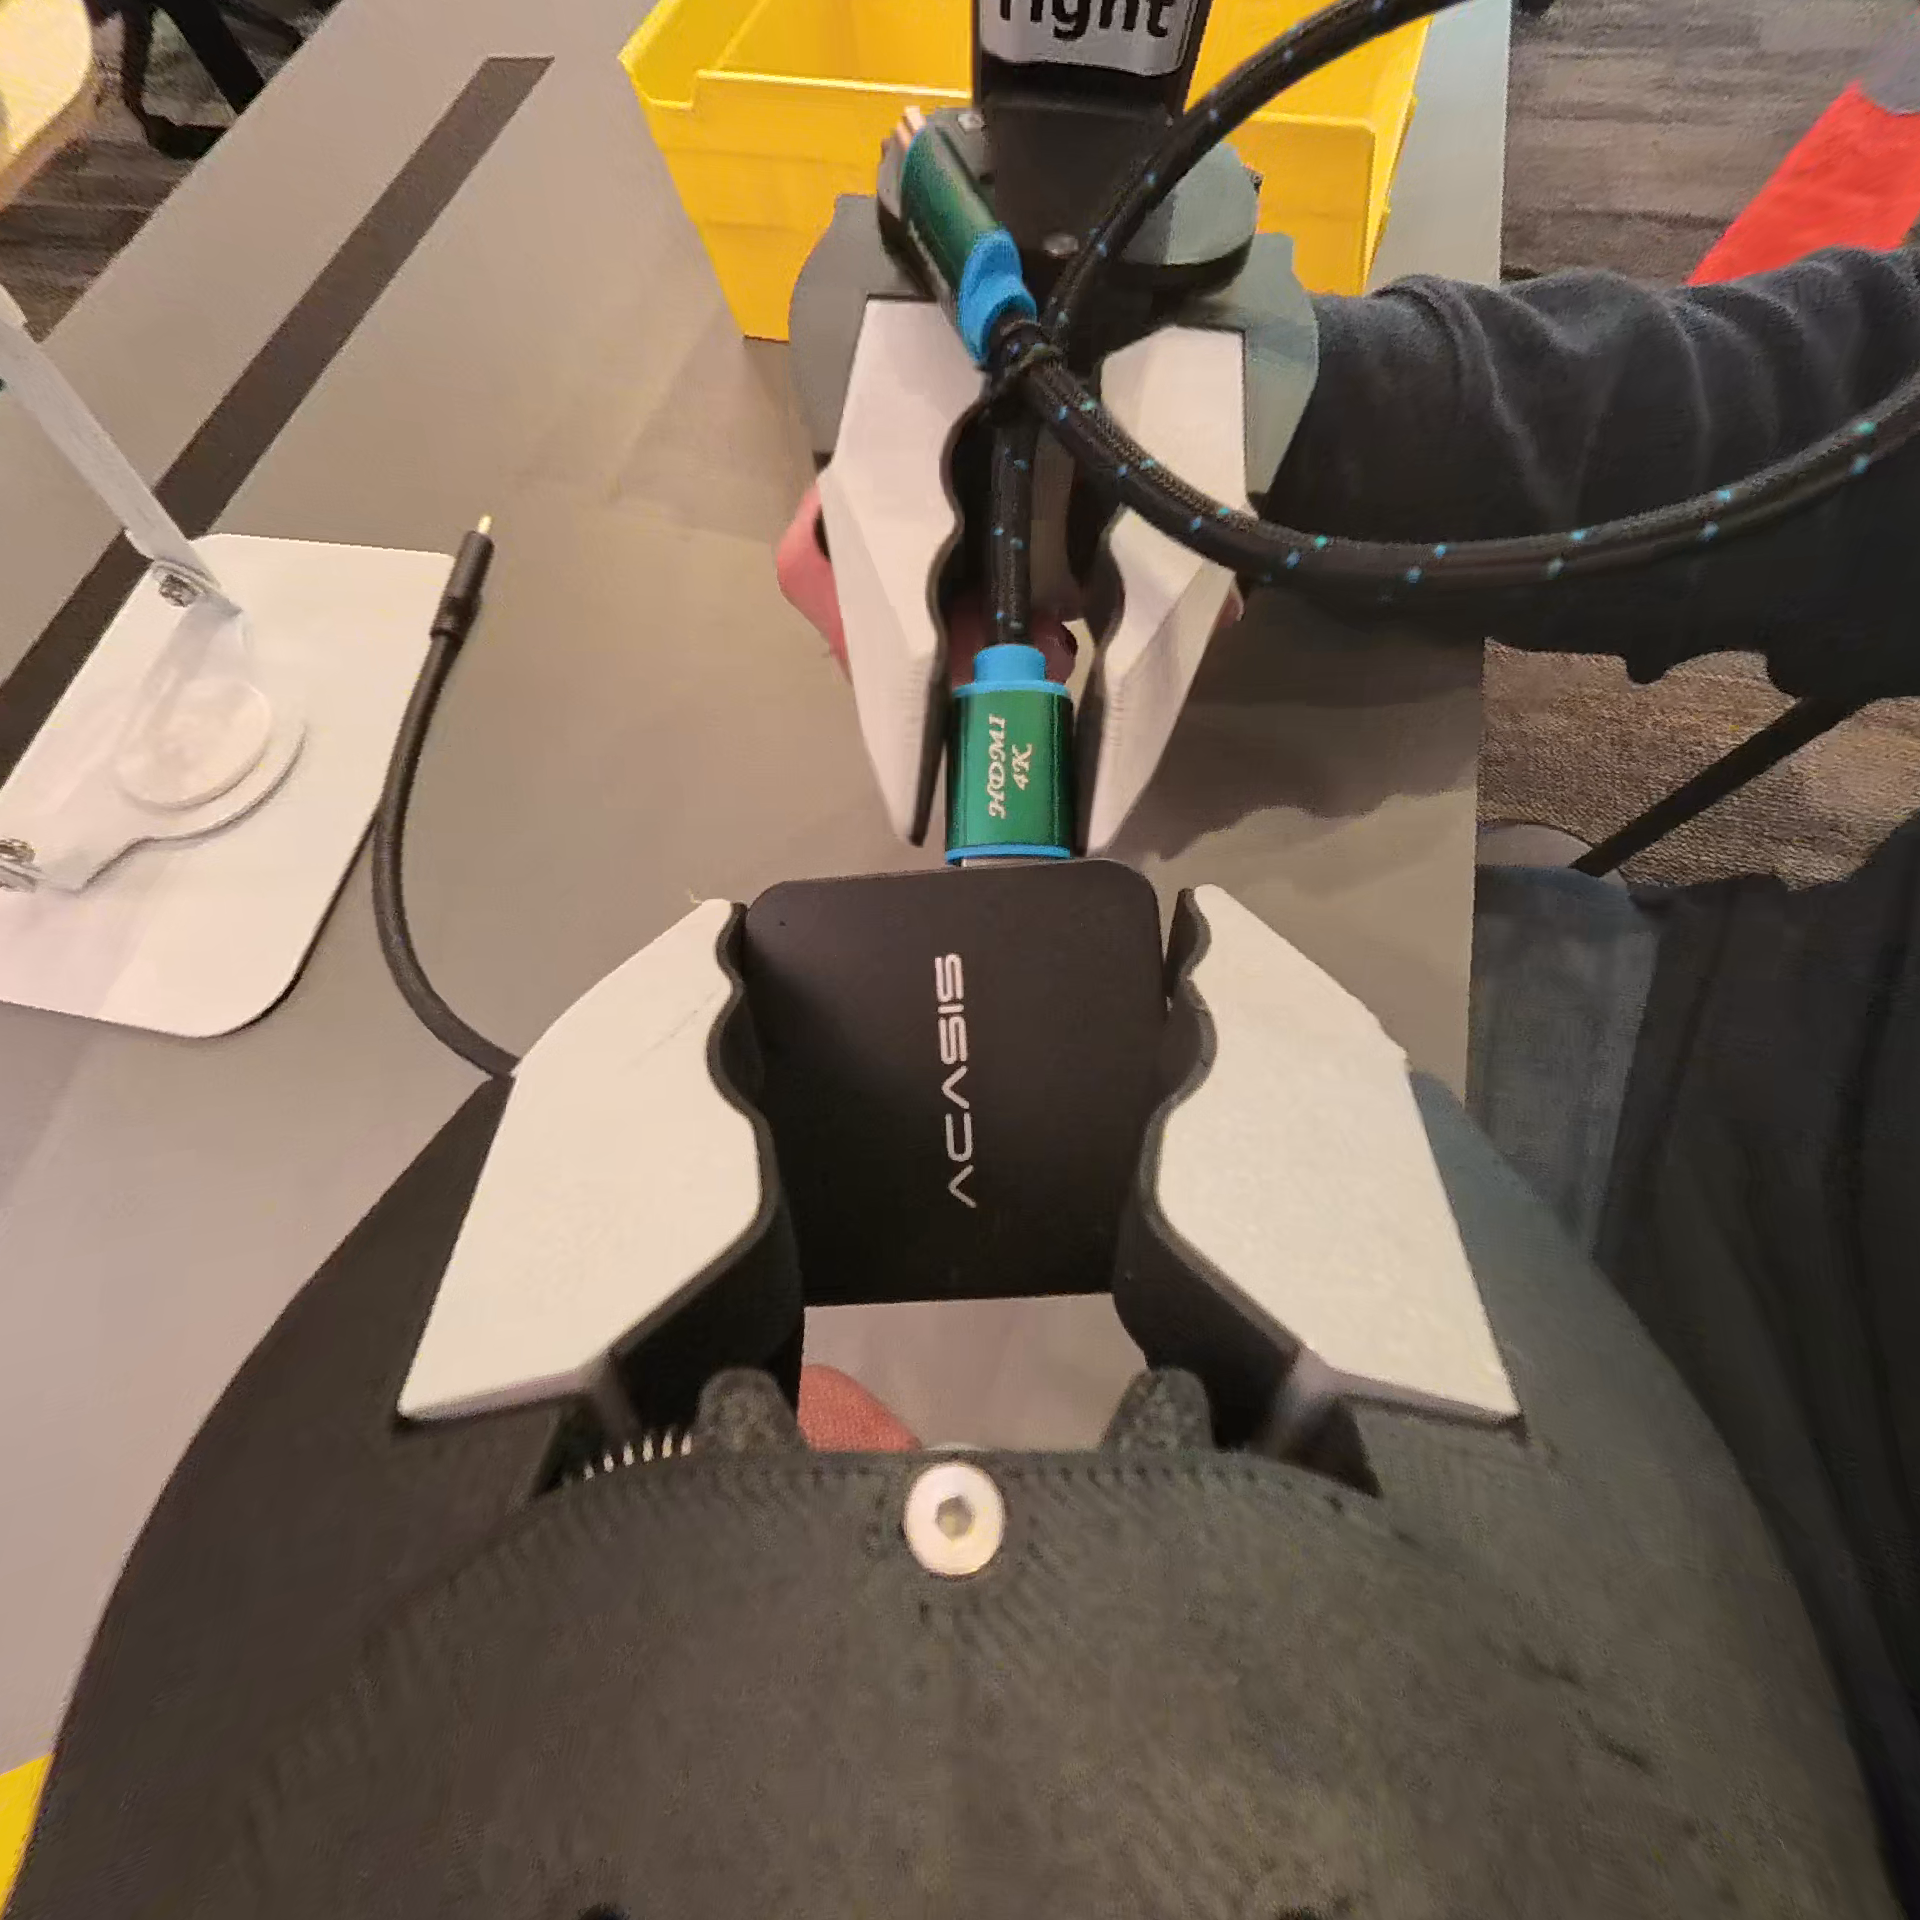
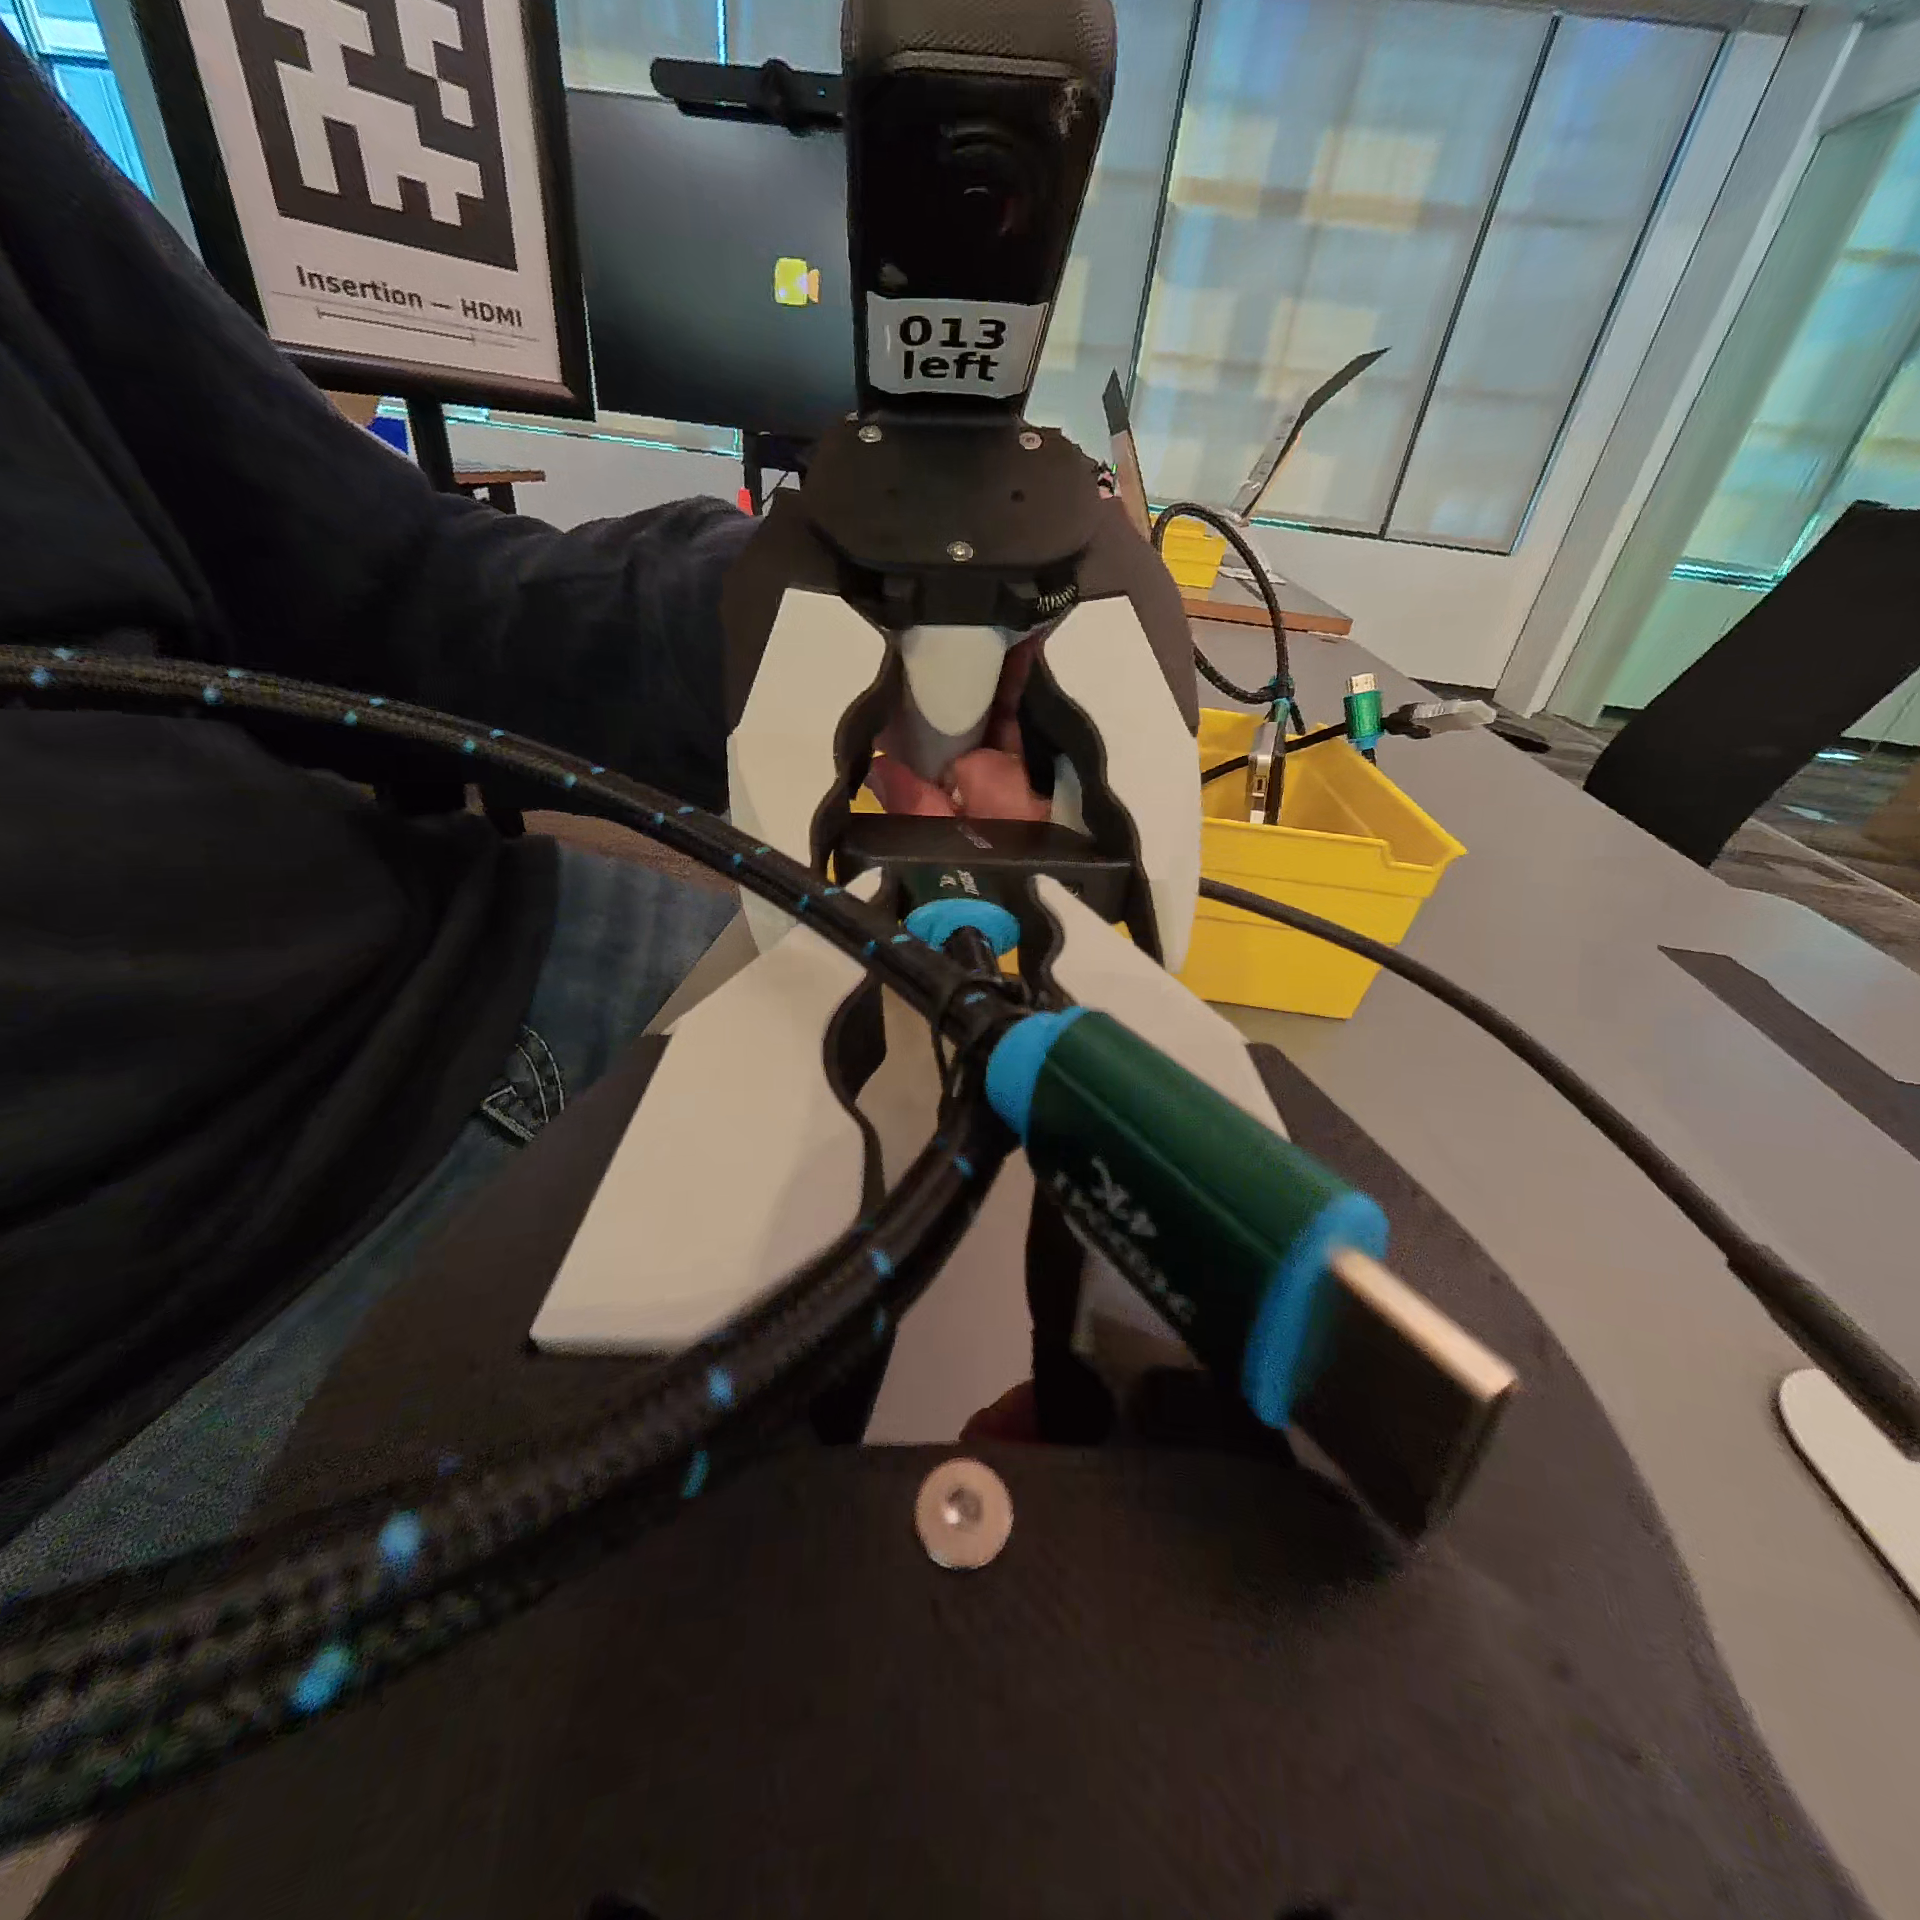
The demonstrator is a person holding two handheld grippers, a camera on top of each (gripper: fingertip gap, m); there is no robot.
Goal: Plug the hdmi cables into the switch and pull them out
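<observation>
A: Grey tabletop [image 1: 623,727] with a dark stripe, seen from the left wrist view; yellow plastic bin [image 1: 831,156] at the far edge, white flat stand base [image 1: 208,779] off to the left.
B: And nearest the camera?
A: Left gripper [image 1: 961,914], white fingers [image 1: 613,1143] pressed against both sides of a small square black HDMI switch [image 1: 951,1081]. Thin black cable with a small gold tip [image 1: 416,790] curving out from behind the left-hand finger.
B: Beyond the switch?
A: Right gripper [image 1: 997,821], pinching a green metal HDMI plug with blue collar [image 1: 1006,774]. Metal tip touching the switch's far edge; depth of seating impossible to tell. Black braided cable with blue flecks [image 1: 1455,551] looping to the right over a dark sleeve [image 1: 1558,416].

B: Right wrist view, then?
A: Large windows [image 2: 1455,260] and a dark monitor [image 2: 707,260] behind. Left gripper [image 2: 982,873] facing the camera, closed on the switch [image 2: 977,844]. Right gripper [image 2: 956,935] closed about the plugged end, mostly hidden. Second green plug [image 2: 1195,1195] of the braided cable [image 2: 520,1403] lying loose across the gripper body, bare metal tip towards the lower right. Another yellow bin [image 2: 1309,894] with more connectors behind.
</observation>
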